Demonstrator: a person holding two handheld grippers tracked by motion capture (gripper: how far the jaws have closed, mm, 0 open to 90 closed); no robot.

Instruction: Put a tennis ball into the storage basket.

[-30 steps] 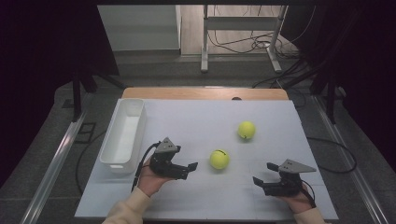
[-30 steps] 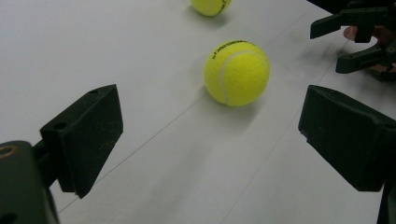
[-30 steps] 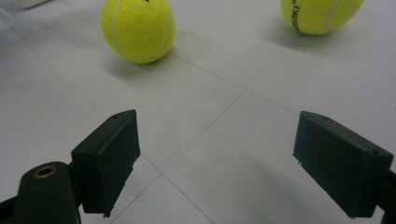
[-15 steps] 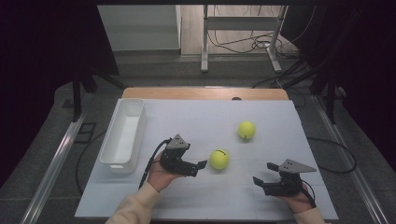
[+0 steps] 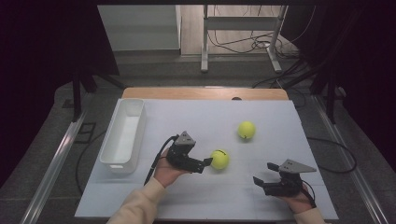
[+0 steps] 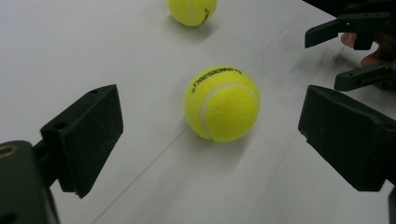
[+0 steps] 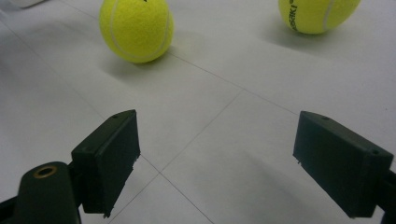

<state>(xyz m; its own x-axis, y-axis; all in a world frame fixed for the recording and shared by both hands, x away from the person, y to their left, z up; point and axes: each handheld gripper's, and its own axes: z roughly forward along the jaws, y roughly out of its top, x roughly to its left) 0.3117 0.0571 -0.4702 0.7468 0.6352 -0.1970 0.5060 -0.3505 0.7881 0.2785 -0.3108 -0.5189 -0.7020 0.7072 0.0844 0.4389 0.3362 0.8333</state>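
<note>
your left gripper (image 5: 206,164) has its fingers (image 6: 88,135) spread wide, and the near ball (image 5: 219,159) sits on the table (image 5: 196,116) just ahead of them, centred on the gap but not yet between the pads; nothing touches it. in the left gripper view that ball (image 6: 222,103) lies beyond the tips, printed side up, with bare table on both sides of it. the far ball (image 5: 246,129) rests well past the left fingers, up and away from the near one, the two apart. your right gripper (image 5: 264,173) hovers low with its fingers (image 7: 109,158) also spread and nothing between them; in its view the near ball (image 7: 136,29) lies ahead of the left-hand finger and the far ball (image 7: 317,14) ahead of the other one, both well clear of the tips. the bin (image 5: 135,108) stands behind your left hand (image 5: 166,171), away from the fingers.
</note>
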